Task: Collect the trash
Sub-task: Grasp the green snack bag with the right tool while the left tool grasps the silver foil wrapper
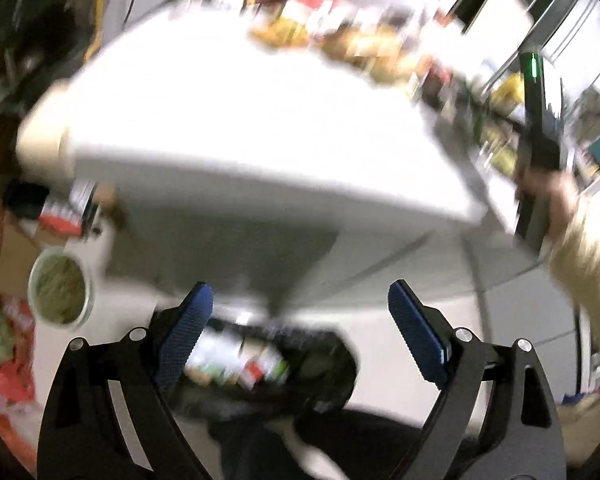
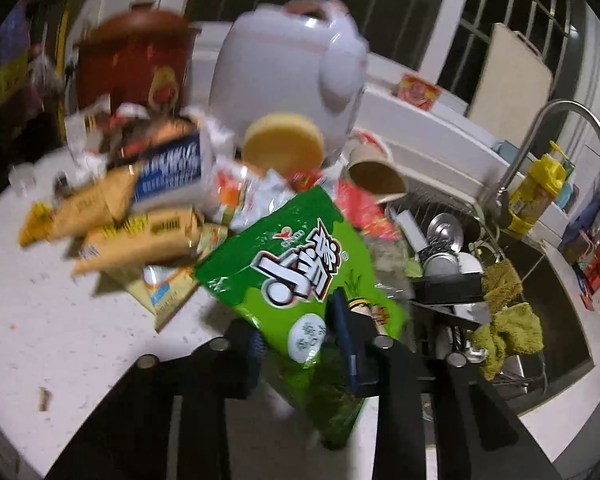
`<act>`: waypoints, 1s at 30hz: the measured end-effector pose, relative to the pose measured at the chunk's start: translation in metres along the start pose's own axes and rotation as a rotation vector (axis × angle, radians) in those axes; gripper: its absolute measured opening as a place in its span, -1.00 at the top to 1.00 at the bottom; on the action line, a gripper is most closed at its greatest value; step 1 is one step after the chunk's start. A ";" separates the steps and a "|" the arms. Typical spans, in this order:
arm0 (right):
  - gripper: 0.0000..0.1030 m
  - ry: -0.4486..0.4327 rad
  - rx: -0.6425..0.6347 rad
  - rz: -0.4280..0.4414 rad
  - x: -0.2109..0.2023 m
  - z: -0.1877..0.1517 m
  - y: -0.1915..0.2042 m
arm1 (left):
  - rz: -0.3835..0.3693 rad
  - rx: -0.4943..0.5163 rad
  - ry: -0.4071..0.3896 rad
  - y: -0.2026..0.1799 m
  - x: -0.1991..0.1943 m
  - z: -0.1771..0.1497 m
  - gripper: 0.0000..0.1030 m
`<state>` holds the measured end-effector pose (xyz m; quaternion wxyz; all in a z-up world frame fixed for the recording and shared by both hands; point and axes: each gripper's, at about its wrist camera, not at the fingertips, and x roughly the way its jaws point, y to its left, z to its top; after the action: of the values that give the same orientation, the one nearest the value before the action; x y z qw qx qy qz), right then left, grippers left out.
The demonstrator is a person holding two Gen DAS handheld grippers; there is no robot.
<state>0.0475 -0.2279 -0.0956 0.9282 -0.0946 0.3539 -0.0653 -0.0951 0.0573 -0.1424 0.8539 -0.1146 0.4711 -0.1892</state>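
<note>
The right tongs [image 2: 304, 350] pinch one green foil snack bag [image 2: 296, 264] above the white speckled tabletop [image 2: 60, 320]. Beyond the bag lie two yellow-orange wrappers [image 2: 112, 220], one blue-labelled packet [image 2: 168, 170], one tipped paper cup [image 2: 374, 172] and one yellow round sponge [image 2: 284, 144]. Beyond these stand one white rice cooker [image 2: 292, 64] and one brown clay pot [image 2: 136, 60]. Right of the bag, the steel sink [image 2: 540, 280] holds dishes and green cloths [image 2: 508, 320].

The left tongs [image 1: 300, 328] are spread, holding nothing, over one black bin [image 1: 300, 360] containing blurred wrappers.

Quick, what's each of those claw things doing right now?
Left gripper: open, holding nothing.
Right gripper: closed on the green snack bag.
</note>
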 end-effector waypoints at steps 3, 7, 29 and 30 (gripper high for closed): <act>0.61 -0.026 0.055 0.066 -0.028 0.002 -0.017 | -0.007 0.073 -0.120 -0.021 -0.005 0.057 -0.69; 0.66 -0.046 0.104 0.136 -0.057 -0.003 -0.032 | 0.077 0.173 -0.197 -0.051 0.018 0.131 -0.69; 0.84 -0.092 0.221 0.276 -0.112 -0.013 -0.047 | 0.130 0.334 -0.150 -0.095 0.073 0.255 0.97; 0.99 -0.103 0.195 0.271 -0.113 -0.010 -0.042 | 0.125 0.322 -0.165 -0.092 0.064 0.253 0.96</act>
<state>-0.0455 -0.2489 -0.0210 0.9502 0.0413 0.3074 0.0311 0.1304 -0.0486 -0.0226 0.9071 0.0380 0.3692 -0.1986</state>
